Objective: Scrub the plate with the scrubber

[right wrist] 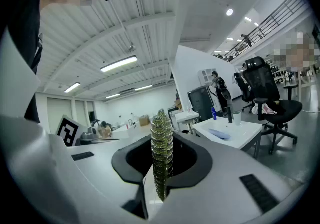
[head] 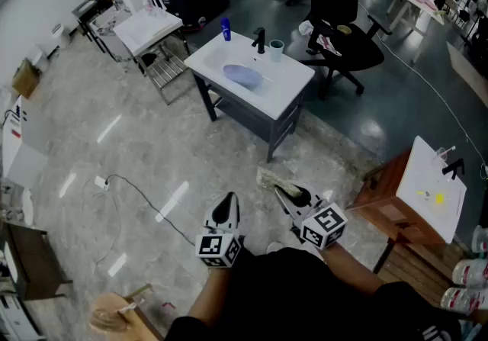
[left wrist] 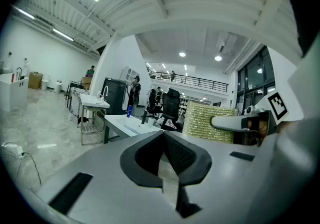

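Note:
A pale blue plate (head: 242,75) lies in the basin of a white sink stand (head: 293,95) a few steps ahead; it also shows as the plate (right wrist: 218,133) in the right gripper view. My right gripper (head: 278,189) is shut on a flat yellow-green scrubber (head: 274,178), which stands edge-on between its jaws as the scrubber (right wrist: 162,155). My left gripper (head: 226,207) is shut with nothing in it, held low beside the right one. In the left gripper view the scrubber (left wrist: 206,121) shows broadside to the right. Both grippers are well short of the sink.
On the sink stand are a black tap (head: 260,40), a blue bottle (head: 226,29) and a cup (head: 275,46). A black office chair (head: 339,46) sits behind it. A wire rack table (head: 149,30) stands to the left, a wooden stand with a white top (head: 427,187) to the right. A cable (head: 133,191) runs over the floor.

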The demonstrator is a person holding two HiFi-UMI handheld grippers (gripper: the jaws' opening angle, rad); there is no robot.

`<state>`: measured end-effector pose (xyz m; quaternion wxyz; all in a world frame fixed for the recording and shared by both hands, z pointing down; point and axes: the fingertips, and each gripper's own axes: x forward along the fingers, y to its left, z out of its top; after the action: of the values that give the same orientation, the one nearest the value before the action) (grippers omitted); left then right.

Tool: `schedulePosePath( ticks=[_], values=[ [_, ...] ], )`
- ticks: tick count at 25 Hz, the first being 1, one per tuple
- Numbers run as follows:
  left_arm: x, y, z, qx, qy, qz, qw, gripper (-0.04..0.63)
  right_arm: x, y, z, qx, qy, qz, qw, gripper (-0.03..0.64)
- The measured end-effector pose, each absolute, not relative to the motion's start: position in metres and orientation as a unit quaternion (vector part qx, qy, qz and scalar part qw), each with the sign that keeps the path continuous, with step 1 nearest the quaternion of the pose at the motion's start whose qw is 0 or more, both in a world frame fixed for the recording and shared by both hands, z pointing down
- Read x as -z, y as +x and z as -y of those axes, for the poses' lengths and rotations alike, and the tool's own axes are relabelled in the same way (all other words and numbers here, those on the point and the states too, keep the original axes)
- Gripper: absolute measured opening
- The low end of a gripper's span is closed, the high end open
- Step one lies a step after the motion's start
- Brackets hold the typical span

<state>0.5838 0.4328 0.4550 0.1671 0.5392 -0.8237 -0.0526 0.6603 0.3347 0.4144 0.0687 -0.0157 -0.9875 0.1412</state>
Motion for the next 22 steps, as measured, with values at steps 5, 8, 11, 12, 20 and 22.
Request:
schedulePosePath(
  ticks=[5,8,11,12,20,22],
  values=[
    [-0.464,0.576,-0.432,0.049,0.531,0.828,0.173,0.005,-0.432,0.655,-0.326,-0.152,-0.016,0.986,0.063,0.052],
    [-0.475,0.566,-0.434,0.05,0.521,0.833,0.182,0.005,-0.449,0.646,-0.322,-0.166,-0.018,0.983,0.075,0.054],
    [-0.482,0.547,-0.438,0.053,0.514,0.834,0.193,0.005,-0.461,0.63,-0.323,-0.177,-0.02,0.98,0.09,0.054],
    [-0.483,0.538,-0.439,0.053,0.513,0.834,0.194,0.005,-0.464,0.621,-0.323,-0.178,-0.021,0.98,0.092,0.054],
    [-0.498,0.427,-0.411,0.067,0.539,0.815,0.201,0.005,-0.474,0.511,-0.305,-0.169,0.0,0.98,0.109,0.054],
    [-0.502,0.392,-0.398,0.069,0.552,0.806,0.201,0.005,-0.476,0.477,-0.296,-0.167,0.008,0.979,0.119,0.054]
  ],
)
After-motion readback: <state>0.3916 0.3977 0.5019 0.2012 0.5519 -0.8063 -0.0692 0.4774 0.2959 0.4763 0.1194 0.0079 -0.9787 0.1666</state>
